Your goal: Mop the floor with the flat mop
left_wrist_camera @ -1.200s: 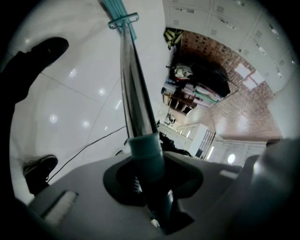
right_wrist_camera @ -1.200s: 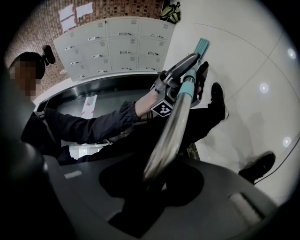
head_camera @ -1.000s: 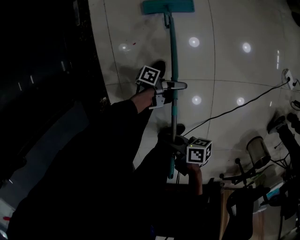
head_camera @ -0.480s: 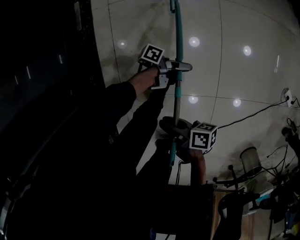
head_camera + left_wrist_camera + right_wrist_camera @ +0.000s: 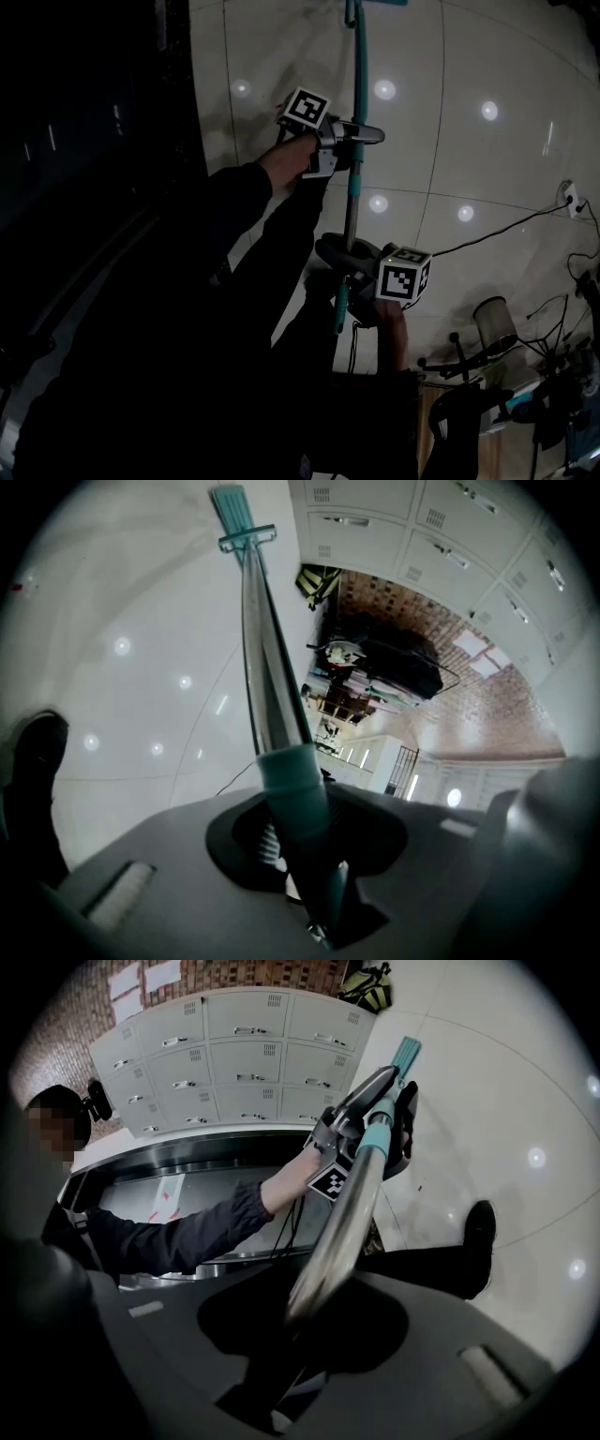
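Observation:
The flat mop's handle is teal above and silver lower down, and it runs up the head view over the white tiled floor. My left gripper is shut on the handle at its teal grip. My right gripper is shut on it lower, near the handle's end. In the left gripper view the handle rises from the jaws to the teal mop head flat on the floor. In the right gripper view the silver handle leads up to the left gripper and the mop head.
A dark counter borders the floor on the left. A black cable runs to a socket on the right. Chairs and stands crowd the lower right. A black shoe stands beside the handle. Grey lockers line the far wall.
Both grippers pushed the mop forward, up the head view. The mop head has slid out past the top edge. Both grips stay shut on the handle.

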Tool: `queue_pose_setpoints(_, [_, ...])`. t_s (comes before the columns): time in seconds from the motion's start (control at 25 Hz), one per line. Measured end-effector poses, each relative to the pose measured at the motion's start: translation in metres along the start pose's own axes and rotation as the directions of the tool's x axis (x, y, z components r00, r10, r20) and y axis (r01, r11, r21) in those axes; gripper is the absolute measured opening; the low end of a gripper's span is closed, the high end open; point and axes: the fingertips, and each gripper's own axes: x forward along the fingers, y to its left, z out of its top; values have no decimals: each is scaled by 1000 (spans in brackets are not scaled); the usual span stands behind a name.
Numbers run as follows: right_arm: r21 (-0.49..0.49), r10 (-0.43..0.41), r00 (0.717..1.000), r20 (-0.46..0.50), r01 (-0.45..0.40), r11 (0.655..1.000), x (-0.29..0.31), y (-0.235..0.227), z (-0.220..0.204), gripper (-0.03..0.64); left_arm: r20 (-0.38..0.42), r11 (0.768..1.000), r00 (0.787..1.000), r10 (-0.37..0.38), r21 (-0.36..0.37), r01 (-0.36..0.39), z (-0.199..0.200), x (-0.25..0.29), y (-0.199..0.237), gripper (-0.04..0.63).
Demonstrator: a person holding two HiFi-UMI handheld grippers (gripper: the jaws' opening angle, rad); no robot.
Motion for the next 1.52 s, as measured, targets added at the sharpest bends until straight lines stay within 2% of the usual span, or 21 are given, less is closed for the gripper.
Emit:
queue_pose_setpoints(0.12, [-13, 1, 1000, -4, -1, 1000, -11, 4, -36, 140, -14, 1000, 1000, 7, 13, -7, -37, 2, 3, 115])
queue_pose_setpoints(0.28, [-26, 1, 1000, -7, -1, 1000, -36, 3, -106, 140, -29, 1000, 999, 16, 23, -15, -110, 11, 16, 114])
queue_pose_setpoints(0.48, [11, 32, 999, -6, -32, 999, -52, 11, -152, 140, -46, 1000, 999, 1, 8, -1, -158, 20, 17, 115])
queue_pose_setpoints(0.64, [6, 35, 999, -21, -34, 999, -92, 10, -248, 141, -37, 1000, 999, 4, -3, -4, -257, 37, 38, 114])
queue_pose_setpoints(0.84, [3, 27, 1000, 4, -27, 1000, -116, 13, -316, 144, -79, 999, 997, 13, -30, -16, -336, 51, 55, 112])
queue_pose_setpoints(1.0, [13, 22, 1000, 21, -22, 1000, -117, 12, -348, 144, -102, 998, 995, 17, -60, -24, -370, 51, 64, 112])
queue_pose_setpoints(1.2, [17, 2, 1000, 24, -2, 1000, -117, 2, -381, 145, -152, 998, 987, 41, -40, -48, -396, 52, 77, 110])
queue_pose_setpoints(1.52, [53, 59, 991, 123, -66, 996, -108, 8, -382, 140, -155, 997, 986, 64, -43, -72, -403, 51, 81, 110])
